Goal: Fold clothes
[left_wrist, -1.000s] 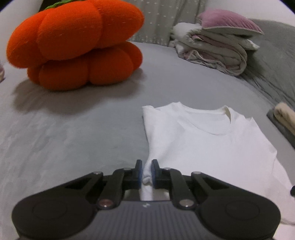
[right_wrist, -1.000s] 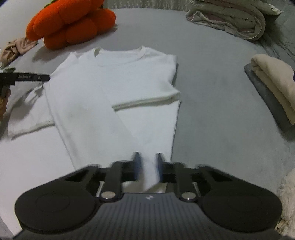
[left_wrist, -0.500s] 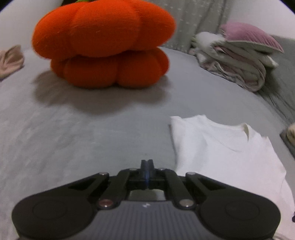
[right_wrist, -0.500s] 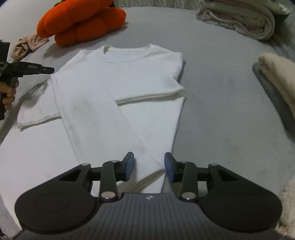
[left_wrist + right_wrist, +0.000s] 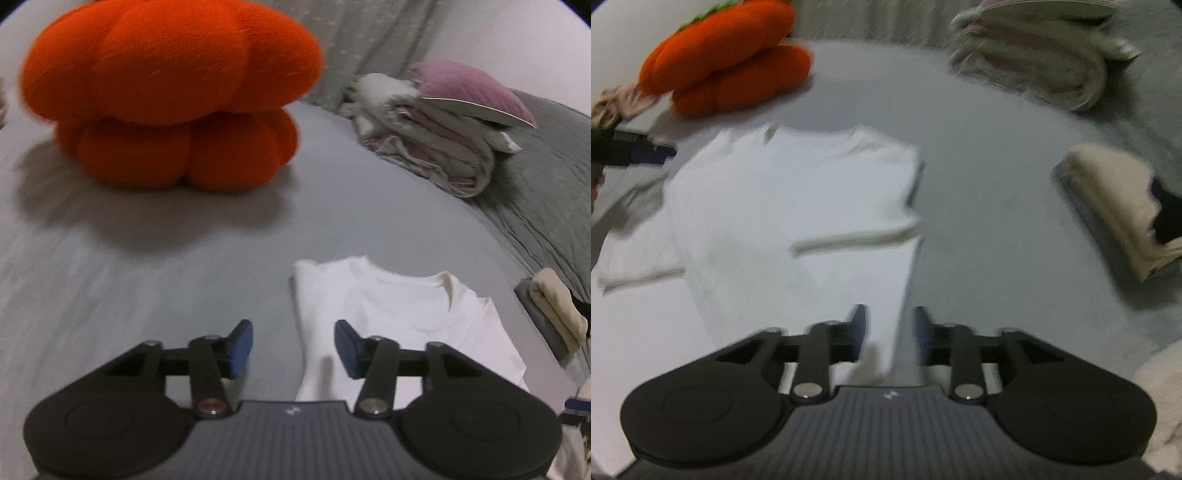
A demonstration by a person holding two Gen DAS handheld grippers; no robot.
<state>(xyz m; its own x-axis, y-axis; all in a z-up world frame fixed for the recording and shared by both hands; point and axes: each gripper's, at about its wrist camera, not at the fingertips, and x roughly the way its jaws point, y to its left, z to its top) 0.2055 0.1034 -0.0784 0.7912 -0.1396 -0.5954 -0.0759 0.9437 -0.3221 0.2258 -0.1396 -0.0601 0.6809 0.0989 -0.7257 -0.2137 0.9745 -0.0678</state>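
Left wrist view showed the left tool (image 5: 293, 345) with its blue-padded jaws standing wide apart, having just been opening, with nothing pinched between them; below the gap lay the folded left edge of the white T-shirt (image 5: 399, 325) and bare grey bed sheet (image 5: 166, 273). The shirt lay flat on the bed, neckline toward the far side, its left side folded in. Beyond it sat an orange pumpkin-shaped cushion (image 5: 173, 96), and to the far right a pile of folded bedding (image 5: 432, 147) topped by a mauve pillow (image 5: 469, 88). At the right edge a folded beige garment (image 5: 554, 306) rested on something dark grey.

In the right wrist view, which was blurred, the right tool (image 5: 888, 328) had its jaws moderately apart, also just opening, with the shirt's right folded edge under the gap but not gripped. The T-shirt (image 5: 798, 206) spread ahead with one sleeve laid across its front. The left tool (image 5: 635, 151) showed at the left edge just beside the shirt's shoulder; some small pale lettering ran along its side, too blurred to read. A small pale logo mark on each tool body could not be read as a name. The pumpkin cushion (image 5: 727, 55) stood far left, and a crumpled beige cloth (image 5: 617, 103) lay beside it
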